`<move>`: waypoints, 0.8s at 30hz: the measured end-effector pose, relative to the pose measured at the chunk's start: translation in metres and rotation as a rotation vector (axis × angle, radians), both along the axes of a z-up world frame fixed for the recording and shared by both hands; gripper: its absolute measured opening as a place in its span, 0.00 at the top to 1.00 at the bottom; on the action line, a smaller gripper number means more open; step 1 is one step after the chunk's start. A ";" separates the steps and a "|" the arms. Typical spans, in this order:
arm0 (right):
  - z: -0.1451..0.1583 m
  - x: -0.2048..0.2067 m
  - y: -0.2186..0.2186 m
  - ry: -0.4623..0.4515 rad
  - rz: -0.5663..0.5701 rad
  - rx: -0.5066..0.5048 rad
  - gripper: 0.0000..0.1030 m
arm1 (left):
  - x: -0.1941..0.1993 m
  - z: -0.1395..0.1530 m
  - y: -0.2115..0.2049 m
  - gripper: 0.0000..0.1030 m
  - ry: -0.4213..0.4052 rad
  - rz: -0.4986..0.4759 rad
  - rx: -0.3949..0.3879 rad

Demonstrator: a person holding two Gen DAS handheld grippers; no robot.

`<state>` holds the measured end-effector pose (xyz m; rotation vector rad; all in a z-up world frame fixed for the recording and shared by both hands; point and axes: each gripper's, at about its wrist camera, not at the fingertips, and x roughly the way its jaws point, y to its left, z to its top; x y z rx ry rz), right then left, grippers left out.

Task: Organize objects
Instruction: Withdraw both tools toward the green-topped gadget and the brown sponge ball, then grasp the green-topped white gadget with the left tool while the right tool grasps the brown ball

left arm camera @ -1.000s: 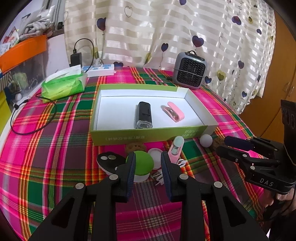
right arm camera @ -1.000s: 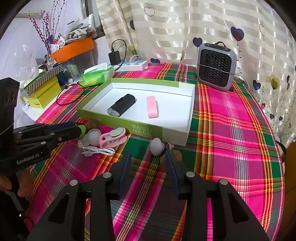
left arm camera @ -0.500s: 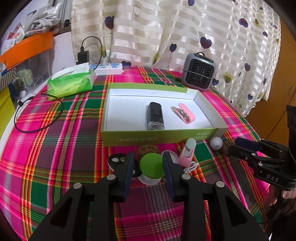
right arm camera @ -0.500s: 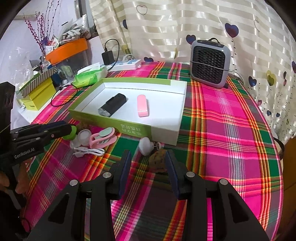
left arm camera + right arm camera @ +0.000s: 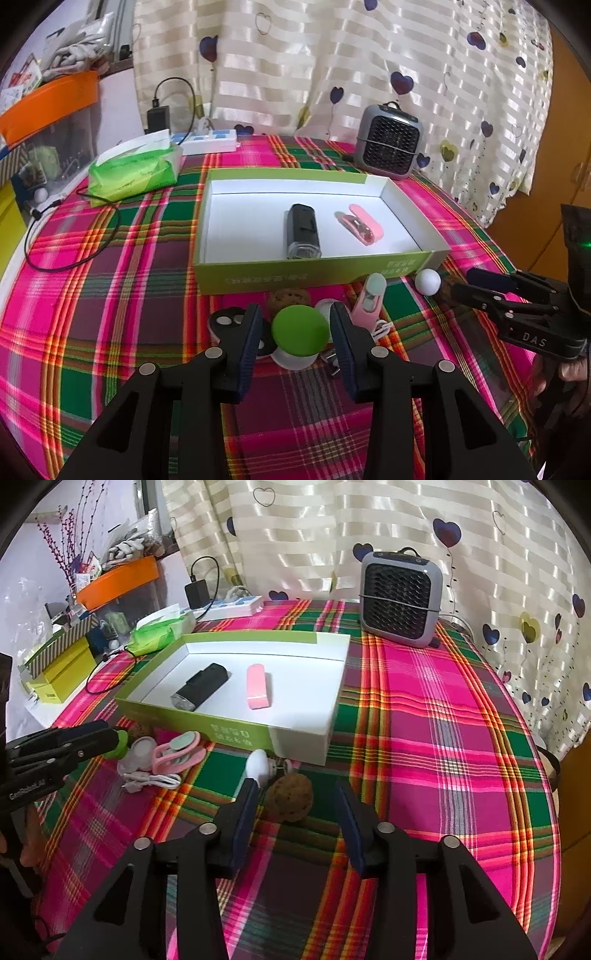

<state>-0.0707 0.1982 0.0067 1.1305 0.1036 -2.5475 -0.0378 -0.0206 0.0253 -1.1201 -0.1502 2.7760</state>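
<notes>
A green and white box (image 5: 258, 275) (image 5: 236, 734) on the plaid table holds a black device (image 5: 303, 230) (image 5: 201, 686) and a pink case (image 5: 360, 223) (image 5: 258, 686). My left gripper (image 5: 295, 334) is open, its fingers on either side of a green-topped mushroom-shaped object (image 5: 300, 332). My right gripper (image 5: 295, 806) is open around a brown walnut-like ball (image 5: 290, 799), not touching it. A white ball (image 5: 427, 281) (image 5: 258, 766), a pink clip (image 5: 371, 299) (image 5: 177, 755), a white cable (image 5: 151, 781) and a second brown ball (image 5: 288, 297) lie in front of the box.
A grey mini heater (image 5: 389, 146) (image 5: 400, 598) stands behind the box. A green tissue pack (image 5: 135, 171), a white power strip (image 5: 207, 140) and a black cable (image 5: 74, 236) lie at the back left. An orange bin (image 5: 118, 581) and yellow boxes (image 5: 61, 672) sit beyond the table.
My left gripper has moved forward so the green-topped object sits between its fingers. My right gripper has advanced to bracket the brown ball.
</notes>
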 end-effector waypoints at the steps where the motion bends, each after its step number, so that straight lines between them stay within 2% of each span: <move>1: -0.001 -0.001 0.001 -0.004 -0.003 0.001 0.56 | 0.000 0.000 0.002 0.65 0.000 -0.008 -0.005; 5: -0.004 -0.003 0.002 -0.011 -0.002 -0.004 0.55 | -0.007 -0.007 0.004 0.65 -0.024 -0.015 -0.026; 15: -0.005 -0.005 0.002 -0.010 0.004 -0.011 0.54 | -0.009 -0.014 0.006 0.65 -0.051 -0.026 -0.017; 19: -0.009 -0.009 0.002 -0.033 0.006 -0.016 0.55 | -0.009 -0.014 0.006 0.70 -0.051 -0.023 -0.017; 24: -0.011 -0.012 0.000 -0.043 0.012 -0.016 0.55 | -0.009 -0.014 0.007 0.70 -0.052 -0.018 -0.012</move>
